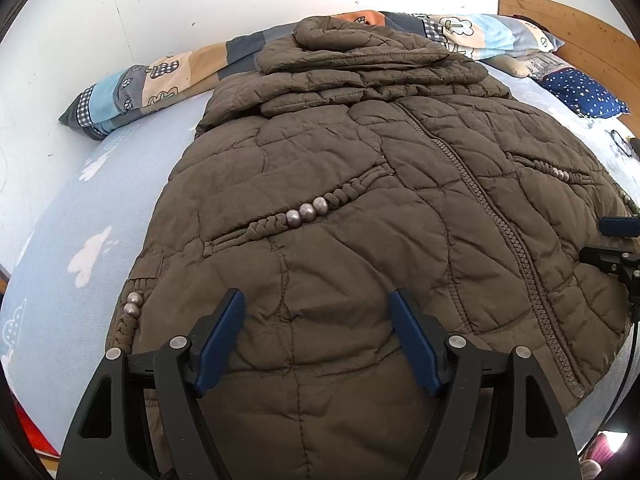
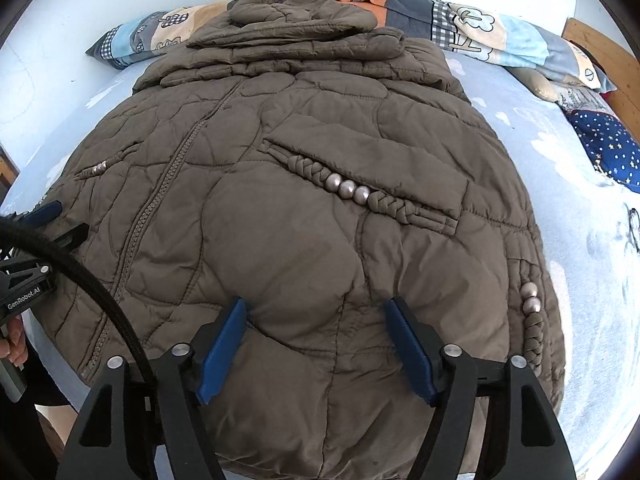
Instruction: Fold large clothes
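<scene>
We hold our left gripper [image 1: 316, 304] and right gripper [image 2: 316, 312] wide apart, gripping nothing, at six o'clock over the brown quilted jacket [image 1: 360, 200] on the light blue bedsheet [image 1: 80, 220].

Patchwork pillow [image 1: 160, 76] and starry cushion [image 2: 612, 140] by the wall [image 1: 120, 8].

The left gripper [image 1: 316, 300] points steeply down, its two blue-padded fingers [image 1: 224, 340] spread wide apart with nothing pinched between them. The right gripper [image 2: 314, 306] points down too, a little more steeply, its fingers [image 2: 408, 348] equally wide and clamping nothing. The two sit side by side, near each other. A hand [image 2: 14, 340] grips the left gripper's handle at the near left.
</scene>
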Demonstrator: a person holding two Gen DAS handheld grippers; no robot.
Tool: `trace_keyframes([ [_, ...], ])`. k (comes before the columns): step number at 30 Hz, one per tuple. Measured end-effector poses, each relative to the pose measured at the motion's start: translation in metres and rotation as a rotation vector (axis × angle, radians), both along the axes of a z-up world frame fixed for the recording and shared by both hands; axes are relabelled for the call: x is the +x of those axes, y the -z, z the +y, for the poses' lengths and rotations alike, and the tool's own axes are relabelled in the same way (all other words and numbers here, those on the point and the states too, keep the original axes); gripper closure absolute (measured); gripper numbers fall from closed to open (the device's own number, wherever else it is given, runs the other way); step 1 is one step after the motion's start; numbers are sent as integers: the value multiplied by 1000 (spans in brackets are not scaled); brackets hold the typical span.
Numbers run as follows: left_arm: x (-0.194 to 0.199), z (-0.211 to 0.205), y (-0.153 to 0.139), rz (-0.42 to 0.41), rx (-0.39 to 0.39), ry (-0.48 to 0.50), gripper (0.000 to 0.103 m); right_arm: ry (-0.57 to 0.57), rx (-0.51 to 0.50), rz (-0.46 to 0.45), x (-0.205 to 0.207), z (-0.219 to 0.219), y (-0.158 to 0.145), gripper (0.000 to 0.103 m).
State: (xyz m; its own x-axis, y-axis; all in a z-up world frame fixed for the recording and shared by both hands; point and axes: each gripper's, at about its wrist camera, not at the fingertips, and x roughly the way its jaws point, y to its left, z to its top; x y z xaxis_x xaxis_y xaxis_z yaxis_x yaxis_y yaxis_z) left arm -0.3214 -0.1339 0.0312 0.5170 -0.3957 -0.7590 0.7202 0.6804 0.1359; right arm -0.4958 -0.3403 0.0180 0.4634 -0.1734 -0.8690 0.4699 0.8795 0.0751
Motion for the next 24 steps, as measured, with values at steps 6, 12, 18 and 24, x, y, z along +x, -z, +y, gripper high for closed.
trace_keyframes([
  [6, 1, 0, 3, 0, 5, -5, 26, 10, 31, -19, -2, 0, 3, 20],
  [12, 0, -1, 3, -9, 12, -5, 26, 14, 42, -26, -3, -1, 4, 19],
  [18, -1, 4, -3, -4, -6, -8, 26, 10, 42, -28, -3, -1, 2, 18],
  [24, 0, 12, -14, -16, -28, -24, 26, 23, 40, -102, -16, -3, -18, 18],
])
